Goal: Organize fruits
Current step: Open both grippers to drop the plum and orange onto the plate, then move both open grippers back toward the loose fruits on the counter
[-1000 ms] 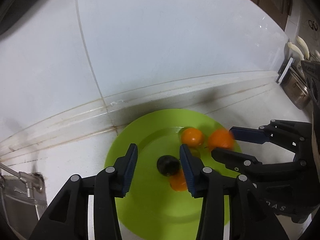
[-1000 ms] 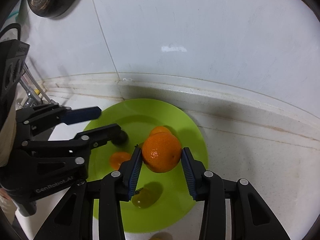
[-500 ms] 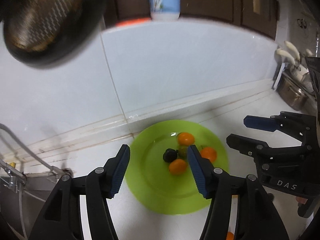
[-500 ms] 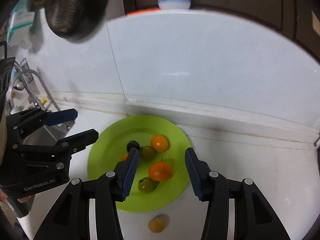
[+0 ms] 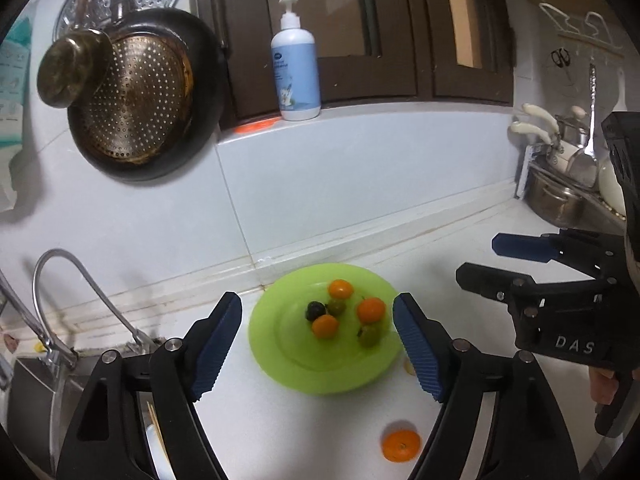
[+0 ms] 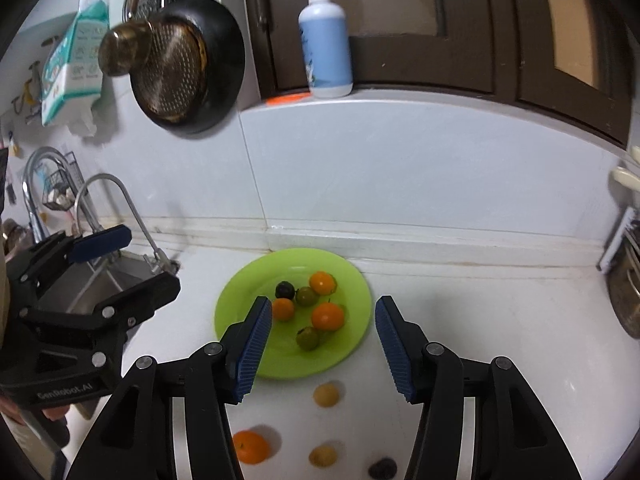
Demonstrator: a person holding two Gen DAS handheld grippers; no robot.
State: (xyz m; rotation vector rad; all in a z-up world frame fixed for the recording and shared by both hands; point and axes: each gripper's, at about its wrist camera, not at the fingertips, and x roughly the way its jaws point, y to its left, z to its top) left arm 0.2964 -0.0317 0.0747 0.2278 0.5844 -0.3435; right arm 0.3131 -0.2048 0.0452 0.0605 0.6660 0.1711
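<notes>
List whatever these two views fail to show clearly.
- Yellow fruit beside the green plate: left view, mostly behind the left gripper finger.
- Dark fruit: right view, cut by the bottom edge, kind unclear.
- Bottle label: too small to read.
- Sink: right view, mostly behind the left gripper.

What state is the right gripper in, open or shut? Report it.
Open. The right gripper holds nothing; its blue pads stand wide apart above the green plate.

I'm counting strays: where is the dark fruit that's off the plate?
In the right wrist view, the dark fruit lies on the white counter at the bottom edge, right of a yellow fruit.
</notes>
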